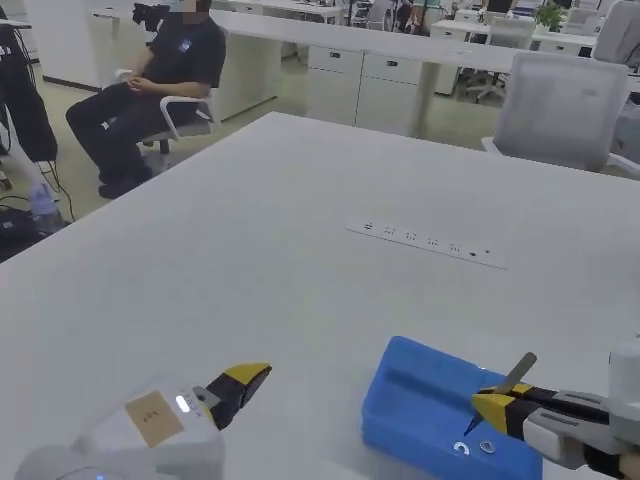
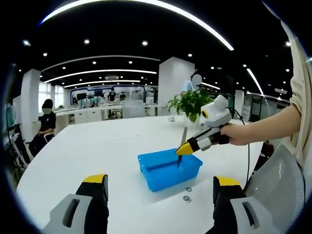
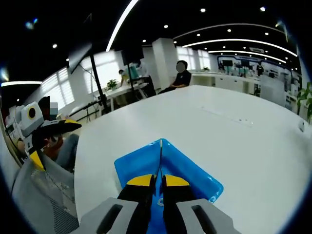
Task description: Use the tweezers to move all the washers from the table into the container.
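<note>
A blue container [image 1: 425,395] stands on the white table [image 1: 250,250] at the front right. My right gripper [image 1: 490,403] is shut on thin grey tweezers [image 1: 518,375], whose lower end hangs over the container. In the right gripper view the tweezers [image 3: 160,158] stick out between the shut jaws above the container [image 3: 190,170]. Two washers [image 1: 473,447] show against the blue at its near end. In the left gripper view two washers [image 2: 187,193] lie on the table just in front of the container [image 2: 168,168]. My left gripper [image 1: 250,377] is open, low at the front left, holding nothing.
A socket strip [image 1: 425,240] is set into the table beyond the container. A person sits on a chair [image 1: 160,80] at the far left. An office chair [image 1: 560,110] stands past the table's far right edge. A potted plant [image 2: 190,102] rises behind the right gripper.
</note>
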The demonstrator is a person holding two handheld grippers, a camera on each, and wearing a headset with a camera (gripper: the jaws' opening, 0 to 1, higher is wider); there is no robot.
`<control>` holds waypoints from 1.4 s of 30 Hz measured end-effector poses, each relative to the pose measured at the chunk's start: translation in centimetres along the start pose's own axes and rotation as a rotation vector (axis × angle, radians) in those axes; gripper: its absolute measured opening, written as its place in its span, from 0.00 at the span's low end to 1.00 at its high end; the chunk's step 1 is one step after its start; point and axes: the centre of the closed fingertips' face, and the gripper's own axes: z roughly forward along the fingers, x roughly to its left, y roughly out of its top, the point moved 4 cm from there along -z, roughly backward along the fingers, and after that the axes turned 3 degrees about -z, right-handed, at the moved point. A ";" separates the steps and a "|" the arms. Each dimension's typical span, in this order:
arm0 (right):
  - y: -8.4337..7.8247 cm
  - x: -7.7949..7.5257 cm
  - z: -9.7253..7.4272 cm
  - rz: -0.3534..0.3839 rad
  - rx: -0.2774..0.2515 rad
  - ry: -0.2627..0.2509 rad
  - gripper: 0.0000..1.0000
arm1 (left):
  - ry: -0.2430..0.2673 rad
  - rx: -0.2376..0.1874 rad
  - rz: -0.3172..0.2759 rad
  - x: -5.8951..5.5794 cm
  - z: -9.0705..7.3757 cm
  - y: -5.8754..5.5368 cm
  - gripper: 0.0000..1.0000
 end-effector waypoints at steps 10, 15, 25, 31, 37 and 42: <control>1.2 3.1 -2.0 -0.016 -0.065 0.040 0.03 | -0.006 0.007 0.004 -0.1 0.0 -0.1 0.89; 0.4 4.1 -2.0 -0.009 -0.056 0.068 0.03 | -0.010 0.010 0.004 -0.2 0.0 -0.2 0.88; -2.0 5.5 -0.8 -0.003 0.007 0.121 0.04 | -0.016 -0.003 -0.012 -0.2 0.0 0.0 0.87; -3.4 5.5 0.1 -0.020 0.058 0.126 0.04 | -0.018 0.007 -0.005 -0.2 0.0 -0.1 0.86; -4.2 5.3 0.3 -0.037 0.102 0.122 0.04 | -0.018 0.011 -0.003 -0.2 0.0 -0.1 0.85; -4.4 5.3 0.4 -0.060 0.126 0.124 0.04 | -0.018 0.012 -0.002 -0.2 0.1 -0.1 0.85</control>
